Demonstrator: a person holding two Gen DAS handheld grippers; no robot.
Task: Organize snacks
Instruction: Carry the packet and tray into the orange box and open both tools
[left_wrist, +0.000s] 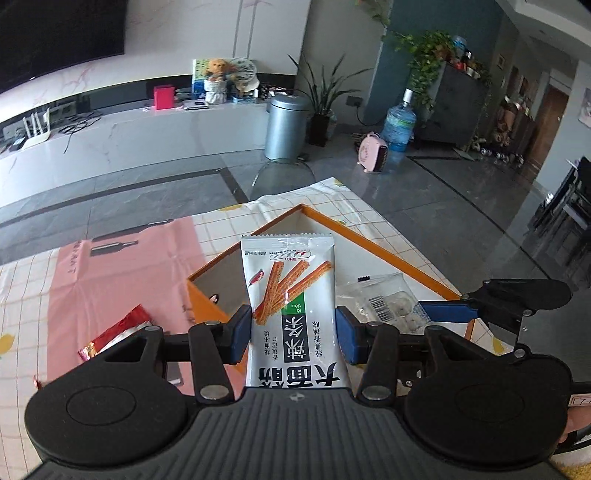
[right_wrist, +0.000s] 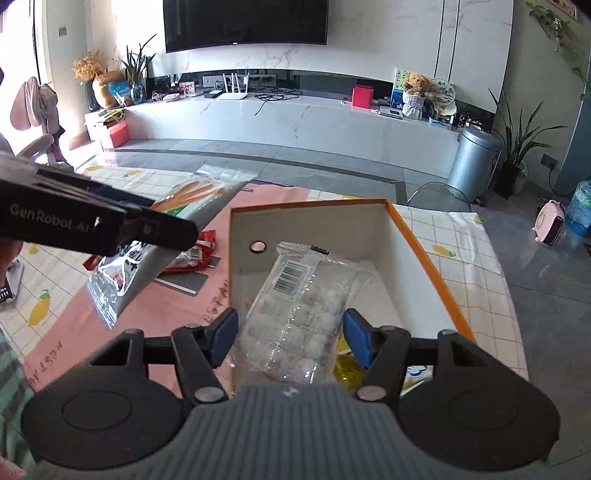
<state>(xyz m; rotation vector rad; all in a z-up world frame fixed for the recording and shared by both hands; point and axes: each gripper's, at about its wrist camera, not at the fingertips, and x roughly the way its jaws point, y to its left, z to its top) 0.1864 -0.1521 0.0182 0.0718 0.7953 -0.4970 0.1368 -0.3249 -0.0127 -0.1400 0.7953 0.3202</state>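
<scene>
My left gripper (left_wrist: 293, 334) fingers pinch a flat glossy white spicy-strip packet (left_wrist: 293, 314) above the orange-rimmed box (left_wrist: 388, 254), while my right gripper (right_wrist: 288, 341) fingers clamp a crinkly clear candy-ball bag (right_wrist: 299, 314) w/ its far end inside it.

Orange rim and white inside on the box (right_wrist: 424, 243). White, green and black print on the spicy-strip packet (left_wrist: 291, 306); pink mat (left_wrist: 122, 280) over a white, yellow-checked tablecloth (right_wrist: 476, 273)

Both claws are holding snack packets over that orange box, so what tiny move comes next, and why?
Probably the right gripper opens to drop its clear packet of white balls, since it already hangs inside the orange box. The left gripper holds its spicy strip packet near the rim.
</scene>
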